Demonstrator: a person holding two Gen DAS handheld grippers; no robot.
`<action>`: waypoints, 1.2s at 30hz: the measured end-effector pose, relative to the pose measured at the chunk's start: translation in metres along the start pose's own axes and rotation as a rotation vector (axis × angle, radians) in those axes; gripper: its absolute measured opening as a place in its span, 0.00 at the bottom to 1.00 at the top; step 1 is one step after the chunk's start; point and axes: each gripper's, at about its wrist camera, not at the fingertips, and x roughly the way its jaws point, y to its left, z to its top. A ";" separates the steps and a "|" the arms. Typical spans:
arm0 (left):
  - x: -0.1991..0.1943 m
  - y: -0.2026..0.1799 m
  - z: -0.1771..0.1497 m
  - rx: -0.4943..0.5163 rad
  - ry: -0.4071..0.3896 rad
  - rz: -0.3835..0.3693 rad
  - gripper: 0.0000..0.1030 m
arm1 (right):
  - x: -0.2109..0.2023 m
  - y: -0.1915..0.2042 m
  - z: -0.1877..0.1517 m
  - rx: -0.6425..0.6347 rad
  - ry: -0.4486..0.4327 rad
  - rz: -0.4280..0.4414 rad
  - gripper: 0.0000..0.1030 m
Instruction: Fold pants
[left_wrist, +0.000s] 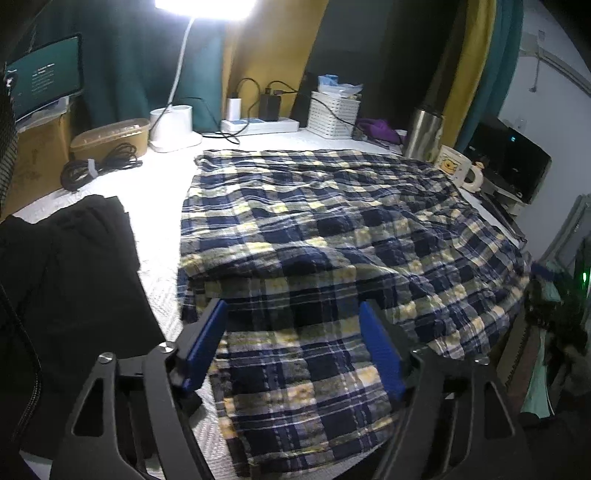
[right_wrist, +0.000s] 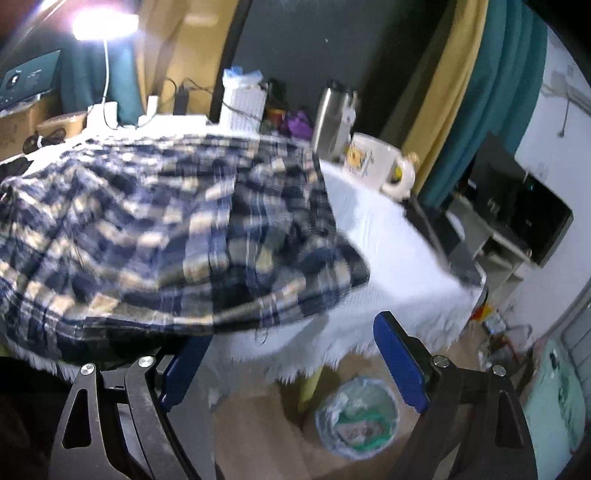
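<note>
The plaid pants (left_wrist: 314, 236) lie spread and partly folded on the white-covered desk (left_wrist: 155, 192), with one part hanging over the near edge. The left hand-held gripper (left_wrist: 293, 345) is released; its blue fingers (left_wrist: 207, 339) stand wide over the near part of the cloth without pressing it. The right hand-held gripper (right_wrist: 291, 365) is also released, at the near right edge of the desk, beside the pants' hem. A mug (left_wrist: 458, 168) stands at the far right, touching the pants.

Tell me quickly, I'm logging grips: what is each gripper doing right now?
Left gripper: open, jaws astride the blue-and-yellow plaid cloth pants, not holding them.
Right gripper: open, empty.
</note>
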 end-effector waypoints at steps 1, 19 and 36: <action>0.000 -0.002 -0.001 0.011 0.000 -0.010 0.74 | 0.000 0.000 0.006 -0.005 -0.009 0.001 0.87; -0.004 -0.004 -0.024 0.119 0.007 -0.114 0.89 | 0.078 -0.006 0.095 0.124 0.094 0.137 0.87; -0.009 -0.009 -0.036 0.243 0.063 -0.106 0.93 | 0.087 -0.007 0.095 0.168 0.107 0.144 0.87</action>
